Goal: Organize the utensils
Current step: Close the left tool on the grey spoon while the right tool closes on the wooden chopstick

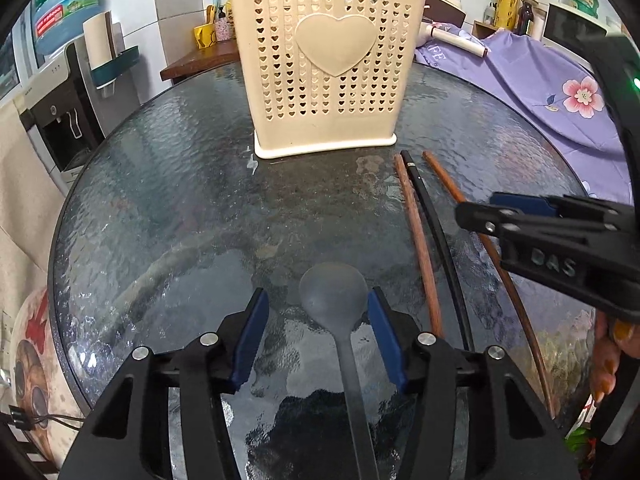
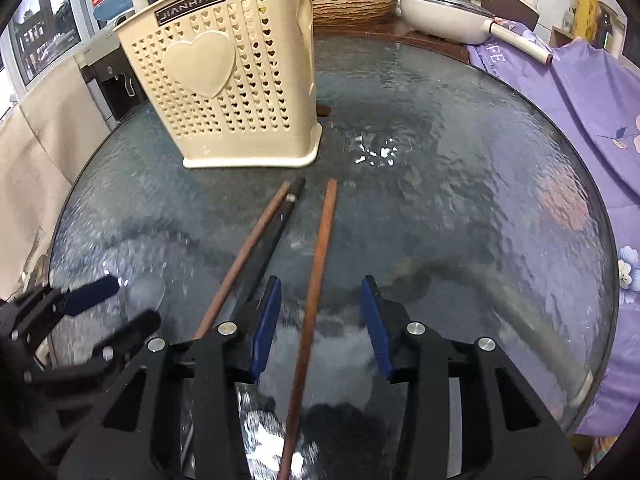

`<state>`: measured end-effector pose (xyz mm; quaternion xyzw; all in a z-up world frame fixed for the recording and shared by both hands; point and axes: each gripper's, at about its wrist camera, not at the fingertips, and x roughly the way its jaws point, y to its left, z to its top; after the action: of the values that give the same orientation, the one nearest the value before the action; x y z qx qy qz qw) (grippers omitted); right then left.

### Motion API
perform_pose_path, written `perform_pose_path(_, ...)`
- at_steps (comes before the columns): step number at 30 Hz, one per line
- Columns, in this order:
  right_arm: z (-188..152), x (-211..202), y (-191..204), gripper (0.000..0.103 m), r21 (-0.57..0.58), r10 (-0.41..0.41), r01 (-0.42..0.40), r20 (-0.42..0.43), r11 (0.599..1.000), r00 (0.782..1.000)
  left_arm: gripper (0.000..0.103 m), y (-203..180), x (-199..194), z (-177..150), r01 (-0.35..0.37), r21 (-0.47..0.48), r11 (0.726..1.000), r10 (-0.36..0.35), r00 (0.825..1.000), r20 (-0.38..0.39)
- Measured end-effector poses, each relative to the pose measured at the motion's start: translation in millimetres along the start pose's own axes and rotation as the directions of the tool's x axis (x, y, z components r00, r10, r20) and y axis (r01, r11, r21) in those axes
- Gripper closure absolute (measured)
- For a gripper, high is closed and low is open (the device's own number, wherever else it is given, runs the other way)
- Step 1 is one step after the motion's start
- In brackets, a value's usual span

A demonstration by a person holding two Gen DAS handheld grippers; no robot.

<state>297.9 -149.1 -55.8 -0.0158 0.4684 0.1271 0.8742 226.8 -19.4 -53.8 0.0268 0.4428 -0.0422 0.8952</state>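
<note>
purple floral cloth (image 2: 580, 92) – R of glass table (image 2: 460, 184) | white pan (image 2: 440, 16) – behind | water dispenser (image 1: 60, 120) L

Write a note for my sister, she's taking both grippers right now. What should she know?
Left gripper: open, straddling the grey spoon lying on the glass table; not gripped.
Right gripper: open, astride one brown chopstick; not gripped.
Another brown chopstick and a black chopstick lie just left of it.
Cream holder stands upright behind, some utensils already inside.
Left: grip and drop in the spoon and three chopsticks.
</note>
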Motion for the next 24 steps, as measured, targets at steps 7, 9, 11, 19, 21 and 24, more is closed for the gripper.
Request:
perform_pose_path(7, 8.0, 10.6, 2.9, 0.07, -0.003, -0.036, 0.036, 0.007, 0.999, 0.999, 0.063, -2.8, 4.2, 6.2, -0.001, 0.004, 1.0, 0.001, 1.0, -0.001)
perform_pose_path(9, 7.7, 11.3, 4.4, 0.071, -0.01, -0.043, 0.044, 0.011, 0.999, 0.999, 0.065, -4.1, 4.2, 6.2, 0.0, 0.009, 1.0, 0.0, 1.0, 0.002)
perform_pose_path(11, 7.8, 12.3, 6.6, 0.071, -0.027, -0.057, 0.058, 0.016, 0.998, 0.998, 0.067, -4.8, 4.1, 6.0, 0.001, 0.009, 1.0, -0.001, 1.0, -0.001)
perform_pose_path(19, 4.2, 13.1, 16.6, 0.082, -0.071, -0.073, 0.076, 0.051, 0.995, 0.996, 0.068, -10.1, 2.6, 2.7, -0.016, 0.007, 1.0, 0.016, 1.0, 0.007)
perform_pose_path(21, 2.7, 12.4, 19.1, 0.086, -0.073, -0.071, 0.075, 0.055, 0.995, 0.996, 0.068, -11.6, 2.3, 1.7, -0.015, 0.007, 1.0, 0.015, 1.0, 0.009)
perform_pose_path(24, 2.1, 11.3, 20.7, 0.089, -0.077, -0.063, 0.066, 0.05, 0.995, 0.997, 0.068, -11.2, 1.4, 1.3, -0.009, 0.009, 1.0, 0.009, 1.0, 0.007)
